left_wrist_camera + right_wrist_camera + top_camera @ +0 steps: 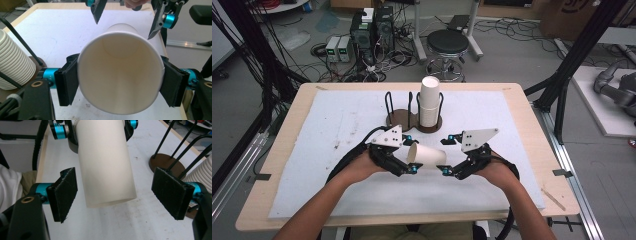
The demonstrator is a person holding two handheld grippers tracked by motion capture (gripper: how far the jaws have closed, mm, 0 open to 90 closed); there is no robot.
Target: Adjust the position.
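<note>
A white paper cup (427, 156) lies on its side above the white mat, and my left gripper (411, 154) is shut on its rim end. In the left gripper view the cup's open mouth (120, 75) faces the camera, squeezed between both black pads (66, 83). My right gripper (447, 155) stands open around the cup's base end. In the right gripper view the cup (105, 165) hangs between the spread pads (66, 192), with a gap on each side. The right gripper (125, 20) also straddles the cup's far end in the left gripper view.
A tall stack of paper cups (429, 102) stands in the right ring of a brown wire holder; the left ring (398, 117) is empty. The stack (15, 67) sits close to the left gripper. The mat (337, 165) covers most of the wooden table.
</note>
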